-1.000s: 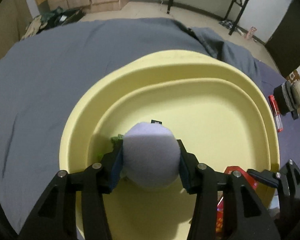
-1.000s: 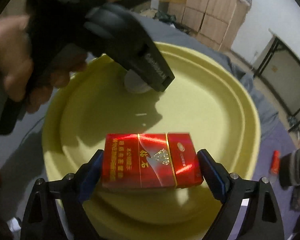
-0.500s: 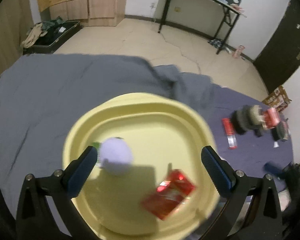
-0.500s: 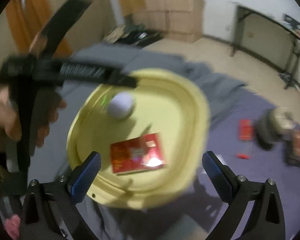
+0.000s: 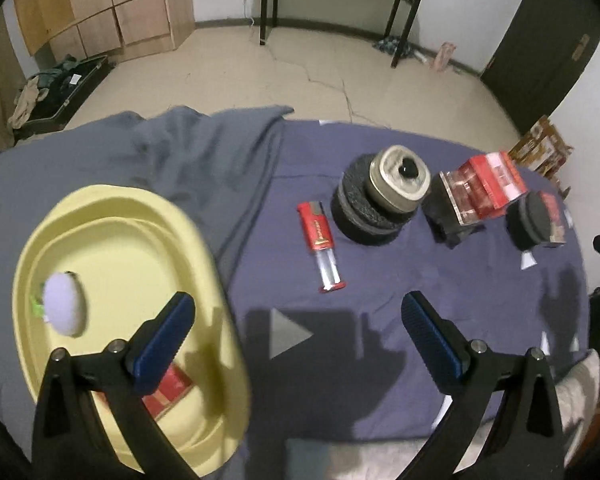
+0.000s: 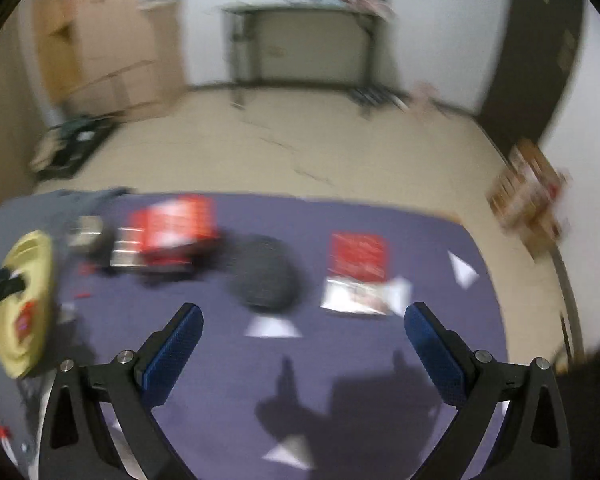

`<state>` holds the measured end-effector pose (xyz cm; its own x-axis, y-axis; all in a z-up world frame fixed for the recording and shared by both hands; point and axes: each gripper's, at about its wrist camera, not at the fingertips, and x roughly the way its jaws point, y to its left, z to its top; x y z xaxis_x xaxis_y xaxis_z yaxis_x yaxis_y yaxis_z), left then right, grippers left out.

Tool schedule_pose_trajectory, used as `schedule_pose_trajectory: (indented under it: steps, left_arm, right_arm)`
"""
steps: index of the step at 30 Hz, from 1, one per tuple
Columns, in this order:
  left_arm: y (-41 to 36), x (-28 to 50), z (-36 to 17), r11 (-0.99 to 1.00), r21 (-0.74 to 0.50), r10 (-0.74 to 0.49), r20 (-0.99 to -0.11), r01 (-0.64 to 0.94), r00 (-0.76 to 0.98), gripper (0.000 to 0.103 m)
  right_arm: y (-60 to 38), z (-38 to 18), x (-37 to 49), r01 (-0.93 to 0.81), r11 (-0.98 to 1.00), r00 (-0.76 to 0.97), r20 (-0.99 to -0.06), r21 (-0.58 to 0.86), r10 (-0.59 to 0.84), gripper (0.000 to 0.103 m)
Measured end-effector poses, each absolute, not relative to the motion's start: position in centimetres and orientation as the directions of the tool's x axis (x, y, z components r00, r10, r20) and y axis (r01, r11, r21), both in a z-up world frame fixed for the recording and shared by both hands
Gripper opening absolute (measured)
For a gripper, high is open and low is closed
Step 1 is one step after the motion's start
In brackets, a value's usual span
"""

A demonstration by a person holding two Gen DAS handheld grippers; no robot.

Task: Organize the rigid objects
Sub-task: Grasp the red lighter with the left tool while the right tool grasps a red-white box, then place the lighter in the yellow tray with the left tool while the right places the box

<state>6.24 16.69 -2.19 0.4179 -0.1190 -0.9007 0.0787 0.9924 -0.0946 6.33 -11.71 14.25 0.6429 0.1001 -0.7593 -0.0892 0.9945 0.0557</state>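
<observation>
1. the left gripper [image 5: 298, 330] hung over the purple-covered counter [image 5: 380, 380] with its fingers [image 5: 162, 338] spread wide and nothing between them.
2. the right gripper [image 6: 302, 344] hung over the same counter, fingers [image 6: 434, 350] also wide apart and empty; its view was blurred.
3. the yellow basin [image 5: 220, 292] sat at the left end of the counter, on a grey cloth [image 5: 172, 152].
4. inside the basin lay a pale round ball [image 5: 64, 308] near its left wall and a red packet [image 5: 168, 390] near its front, partly hidden behind the left finger.
5. a red lighter [image 5: 322, 246] lay on the counter, just right of the basin and apart from it.
6. toward the counter's far edge stood a black round stack with a metal lid [image 5: 380, 200], a red-and-clear box [image 5: 480, 190] and a black disc [image 5: 534, 220], close together.
</observation>
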Motion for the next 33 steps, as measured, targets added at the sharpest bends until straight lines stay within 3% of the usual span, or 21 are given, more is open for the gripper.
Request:
schedule_pose_trajectory:
  steps: [6,8,17,18,21,23,28,33]
  left_arm:
    - [15.3,8.0,-5.4,0.997,-0.072,-0.073,-0.893,0.018,0.443,0.093]
    - [15.0,8.7,-6.5,0.998,-0.057,-0.058,-0.901,0.016,0.431,0.084]
    - [13.7,10.6,-10.0,0.997,-0.038,-0.061,-0.9,0.063,0.431,0.084]
    - [13.3,10.6,-10.0,0.995,-0.043,-0.077,-0.894,0.087,0.44,0.081]
    - [12.5,10.1,-10.1,0.993,-0.046,-0.09,-0.881,0.106,0.464,0.058]
    - [11.9,9.6,-9.9,0.991,-0.04,-0.097,-0.872,0.128,0.479,0.03]
    - [13.4,8.6,-8.7,0.99,-0.108,-0.138,-0.872,0.09,0.469,0.024]
    - [16.6,5.9,-4.6,0.988,-0.133,-0.157,-0.842,0.084,0.517,0.023]
  right_arm:
    - [-13.1,8.1,12.9,-0.041,0.997,0.61,-0.789,0.068,0.078,0.103]
    - [-12.7,6.1,14.7,-0.05,0.996,0.596,-0.798,0.073,0.088,0.103]
    - [-12.7,2.0,19.6,-0.06,0.996,0.615,-0.784,0.068,0.09,0.101]
    - [-12.6,1.6,19.7,-0.065,0.996,0.632,-0.77,0.062,0.089,0.099]
    - [-12.7,0.9,19.0,-0.058,0.996,0.672,-0.735,0.064,0.086,0.078]
    - [-13.4,0.4,18.4,-0.052,0.995,0.696,-0.712,0.087,0.099,0.057]
    - [-14.6,0.2,16.8,-0.073,0.994,0.699,-0.706,0.082,0.11,0.056]
    - [-16.9,4.1,10.9,-0.1,0.99,0.753,-0.643,0.098,0.139,0.056]
